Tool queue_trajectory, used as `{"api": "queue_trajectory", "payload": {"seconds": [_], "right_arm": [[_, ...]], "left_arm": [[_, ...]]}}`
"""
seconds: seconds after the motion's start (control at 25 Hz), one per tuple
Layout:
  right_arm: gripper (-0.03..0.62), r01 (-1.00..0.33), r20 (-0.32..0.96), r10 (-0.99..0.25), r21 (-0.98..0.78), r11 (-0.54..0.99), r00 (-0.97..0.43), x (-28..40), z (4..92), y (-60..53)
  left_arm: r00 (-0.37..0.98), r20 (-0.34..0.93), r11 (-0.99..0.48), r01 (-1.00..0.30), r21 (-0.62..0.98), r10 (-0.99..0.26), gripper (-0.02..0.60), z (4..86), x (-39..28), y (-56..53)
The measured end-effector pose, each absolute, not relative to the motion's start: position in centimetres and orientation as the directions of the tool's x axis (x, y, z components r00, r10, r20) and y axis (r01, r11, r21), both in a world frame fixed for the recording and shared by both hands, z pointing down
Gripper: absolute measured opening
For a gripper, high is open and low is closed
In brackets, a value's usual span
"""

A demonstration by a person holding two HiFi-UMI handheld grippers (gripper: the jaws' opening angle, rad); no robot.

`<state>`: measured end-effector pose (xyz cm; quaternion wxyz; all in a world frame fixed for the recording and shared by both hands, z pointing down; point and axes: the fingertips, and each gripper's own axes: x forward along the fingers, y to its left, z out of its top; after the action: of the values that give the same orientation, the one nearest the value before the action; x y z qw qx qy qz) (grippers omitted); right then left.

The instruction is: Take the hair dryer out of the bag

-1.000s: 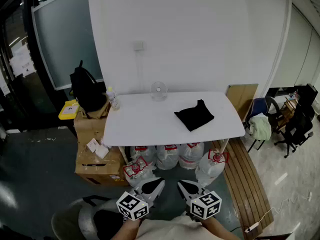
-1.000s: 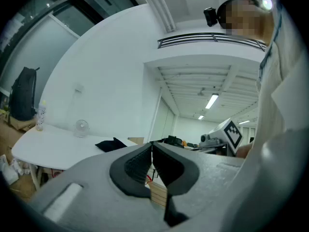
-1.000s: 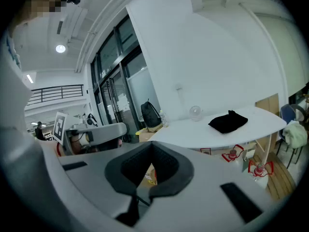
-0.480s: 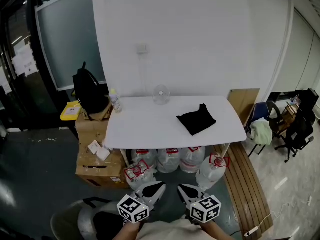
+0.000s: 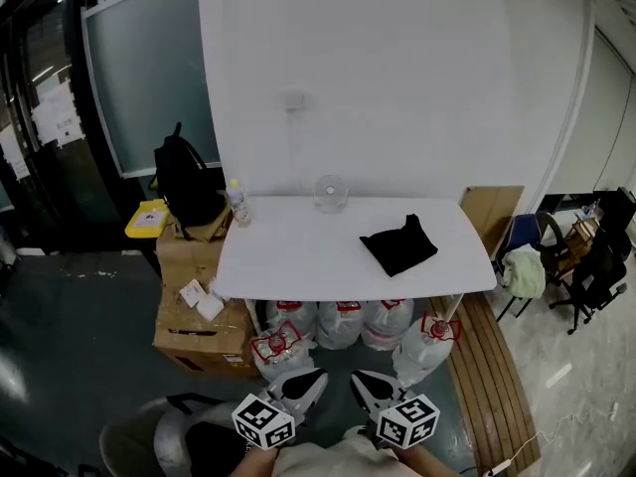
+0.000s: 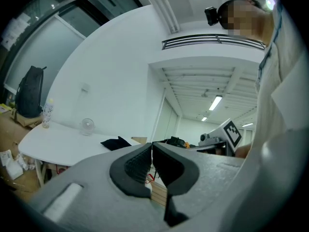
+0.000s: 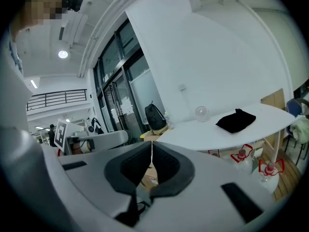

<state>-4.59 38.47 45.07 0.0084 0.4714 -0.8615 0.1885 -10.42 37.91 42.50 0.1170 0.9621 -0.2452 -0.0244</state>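
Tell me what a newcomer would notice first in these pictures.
A white table stands against the wall, with a crumpled black bag lying toward its right end. A row of large water jugs is crowded underneath it. Nearest the camera, the left tongs and right tongs are side by side, both shut and empty, well short of the table.

- White table (image 5: 298, 256) at the centre of the frame — a small clear fan (image 5: 330, 191) stands at its far edge, and a bottle (image 5: 238, 203) by its far left corner.
- Black backpack (image 5: 187, 182) sits upright on stacked cardboard boxes (image 5: 194, 316), left of the table.
- Water jugs (image 5: 338, 324) in clear bags crowd beneath the table.
- Wooden bench (image 5: 497, 386) lies at lower right — office chairs (image 5: 594, 261) stand beyond it.
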Motion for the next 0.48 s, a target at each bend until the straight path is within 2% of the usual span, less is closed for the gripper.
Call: {"api": "queue_trajectory", "payload": {"seconds": [0.48], "right_arm": [[0.018,-0.794,0.224,-0.775,-0.329,0.511,-0.591,-6.2,45.9,37.7]], "left_arm": [[0.876,0.018,-0.843,-0.470,0.263,-0.483,0.011,43.2,-11.3,37.2]]}}
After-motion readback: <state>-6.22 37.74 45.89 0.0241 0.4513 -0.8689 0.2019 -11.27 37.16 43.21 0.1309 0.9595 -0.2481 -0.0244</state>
